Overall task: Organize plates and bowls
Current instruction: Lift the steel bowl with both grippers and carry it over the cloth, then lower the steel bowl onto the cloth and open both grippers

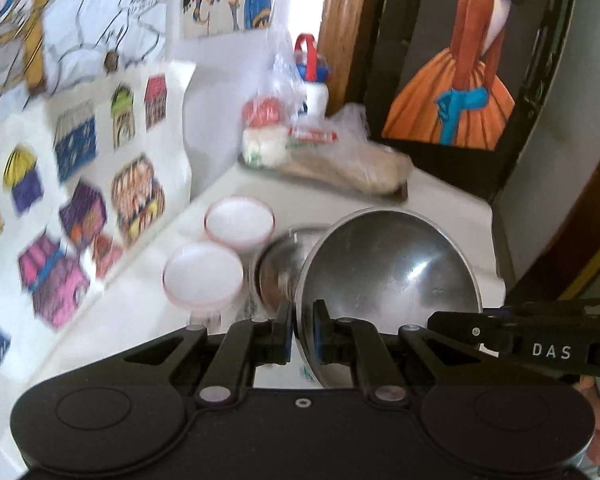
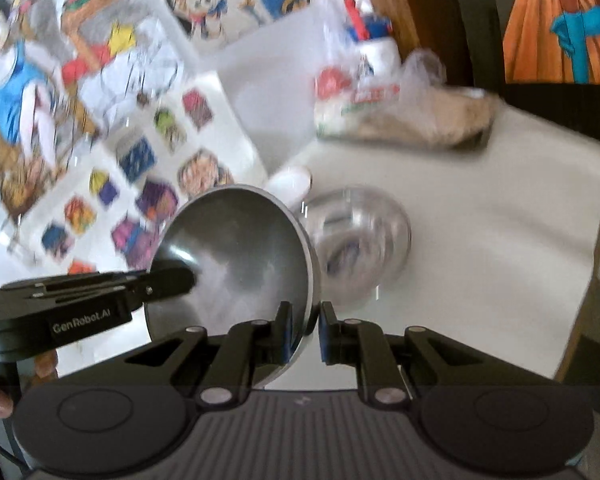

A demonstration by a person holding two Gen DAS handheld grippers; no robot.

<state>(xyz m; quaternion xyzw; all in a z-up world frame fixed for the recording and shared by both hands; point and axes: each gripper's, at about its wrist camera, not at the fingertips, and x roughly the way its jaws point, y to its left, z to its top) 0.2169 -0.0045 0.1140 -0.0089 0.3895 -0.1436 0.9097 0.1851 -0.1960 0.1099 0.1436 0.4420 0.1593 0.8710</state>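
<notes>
A large steel bowl (image 1: 392,272) hangs tilted above the white table (image 2: 500,220), held at both sides. My left gripper (image 1: 302,312) is shut on its left rim, and my right gripper (image 2: 315,312) is shut on its right rim. Each gripper shows in the other's view: the right gripper (image 1: 434,320) at the bowl's far edge, the left gripper (image 2: 190,276) likewise. The held steel bowl (image 2: 240,248) is blurred by motion. Below it on the table stands a second shiny bowl (image 1: 278,268) (image 2: 356,240). Two small white bowls with pink rims (image 1: 239,222) (image 1: 203,274) stand beside it.
A plastic bag of bread and packets (image 1: 340,160) lies at the back of the table, with a white bottle (image 1: 314,76) behind it. Coloured drawings (image 1: 100,140) cover the left wall. A dark framed painting (image 1: 460,60) leans at the back right. The table edge (image 1: 496,240) runs on the right.
</notes>
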